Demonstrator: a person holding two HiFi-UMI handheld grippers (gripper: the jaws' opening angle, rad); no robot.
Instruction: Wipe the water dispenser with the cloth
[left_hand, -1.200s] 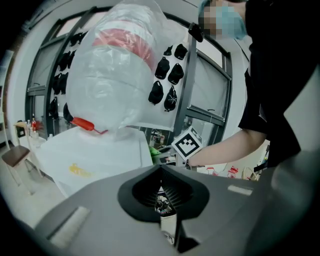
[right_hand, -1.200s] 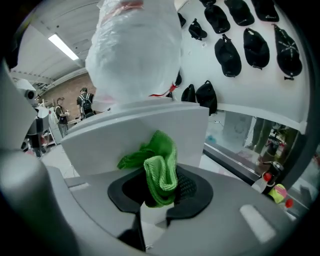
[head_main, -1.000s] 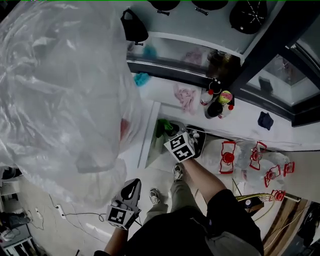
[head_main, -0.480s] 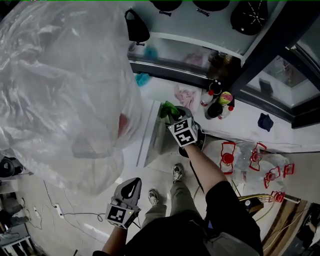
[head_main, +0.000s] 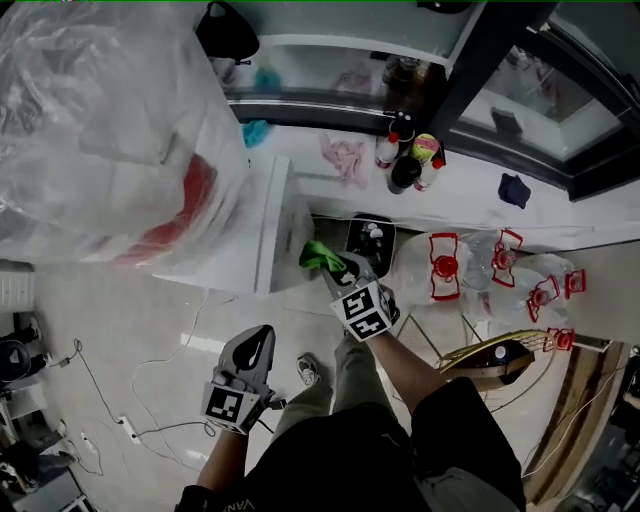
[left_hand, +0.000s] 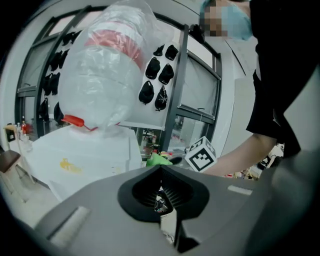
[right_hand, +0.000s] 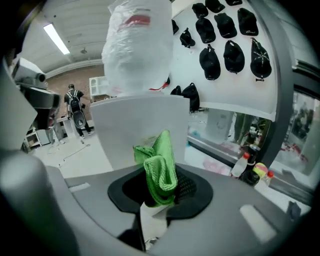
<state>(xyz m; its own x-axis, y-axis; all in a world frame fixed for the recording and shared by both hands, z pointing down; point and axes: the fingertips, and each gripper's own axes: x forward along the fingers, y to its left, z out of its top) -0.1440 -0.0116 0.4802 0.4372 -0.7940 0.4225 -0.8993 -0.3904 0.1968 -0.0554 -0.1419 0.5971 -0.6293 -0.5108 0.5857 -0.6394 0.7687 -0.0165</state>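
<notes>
Right hand-held gripper (head_main: 335, 270) clamps a bunched fold of the soft, light cloth (right_hand: 159, 167) by the water dispenser (right_hand: 135, 130); left hand-held gripper (head_main: 258, 342) closed, empty.

**Floor and window tabletop: what sits on each**

I see 2 carrying surfaces in the head view. The pale floor (head_main: 150, 330) takes up the left and lower part. The white water dispenser (head_main: 268, 235) stands on it. Thin cables (head_main: 95, 385) trail over the tiles at the left to a power strip (head_main: 127, 424). At the right, several clear jugs with red handles (head_main: 500, 275) lie together on the floor.

Past the dispenser, a long white tabletop (head_main: 465, 205) runs under the windows. On it I can make out a teal item (head_main: 255, 132), a crumpled pink rag (head_main: 345, 158), a tight cluster of bottles (head_main: 408, 160) and, well apart to the right, a dark blue rag (head_main: 514, 188).
</notes>
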